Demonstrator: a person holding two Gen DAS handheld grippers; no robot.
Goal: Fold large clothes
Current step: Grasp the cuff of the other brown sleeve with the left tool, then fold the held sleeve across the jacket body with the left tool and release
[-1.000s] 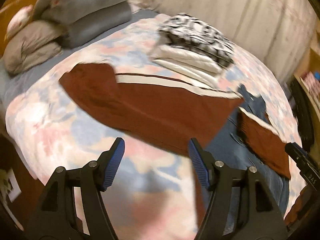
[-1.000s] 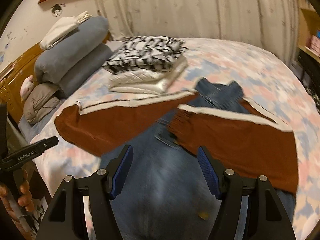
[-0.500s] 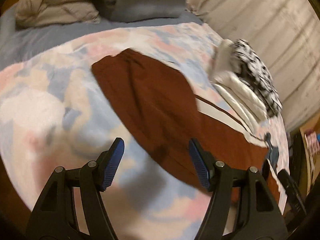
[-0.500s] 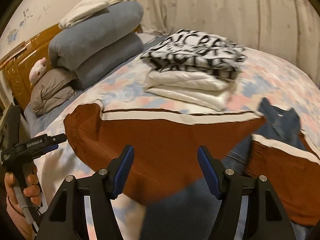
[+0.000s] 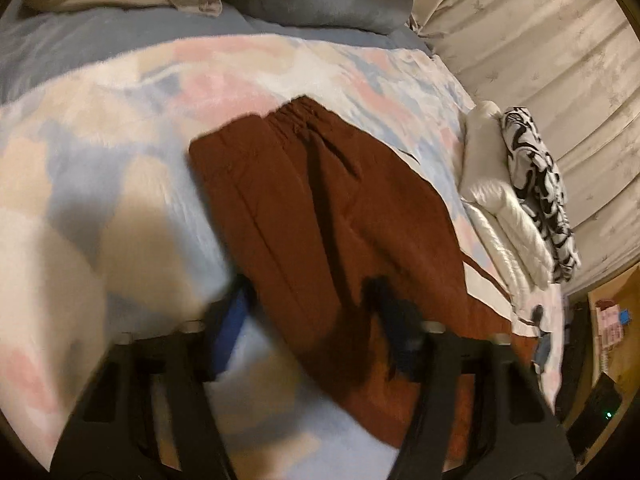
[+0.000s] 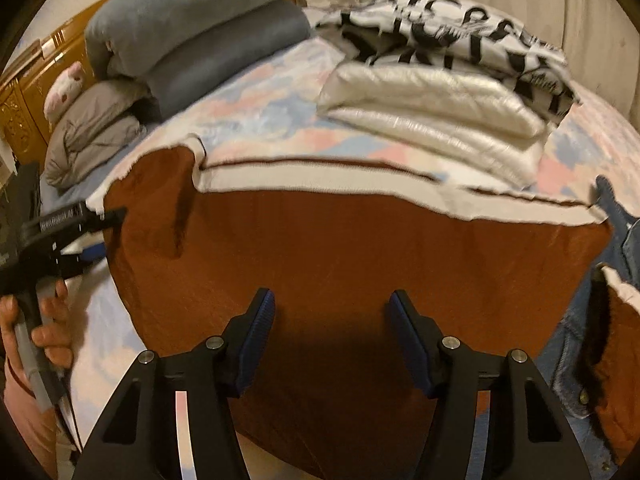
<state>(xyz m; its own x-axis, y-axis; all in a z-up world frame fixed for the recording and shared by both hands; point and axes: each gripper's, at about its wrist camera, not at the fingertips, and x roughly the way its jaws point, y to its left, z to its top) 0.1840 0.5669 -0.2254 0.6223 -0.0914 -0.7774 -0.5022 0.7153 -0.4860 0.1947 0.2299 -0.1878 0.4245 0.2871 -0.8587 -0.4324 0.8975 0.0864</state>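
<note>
- Both tools are released: the left tool [image 5: 308, 320] has its black arms and blue ribbed pads spread over the near edge of the rust-brown garment [image 5: 320, 216], gripping nothing, though motion blur smears its pads badly.
- Right tool [image 6: 330, 320] is sharp in its own view — pads parted, hovering over the broad brown panel of the same garment [image 6: 340, 264], with no cloth between them.
- That garment lies flat on the bed, a matte woven brown with a cream band and thin dark piping along its far edge; a gathered, elasticated end shows at the far side in the left view.
- Beneath it, the bedspread [image 5: 120, 128] is a soft fabric with pastel pink, blue and cream patches.
- Denim piece [image 6: 624, 240] shows at the right, partly under a second brown panel and cut off by the frame.
- Far right, a stack of folded clothes [image 6: 436, 116]: glossy, quilted cream layers under a black-and-white patterned top.
- Grey-blue pillows [image 6: 200, 28] pile up at the far left beside a carved wooden headboard [image 6: 20, 100].
- In the right view the left hand [image 6: 36, 332] grips its tool's handle at the left edge; the wrist is cut off.
</note>
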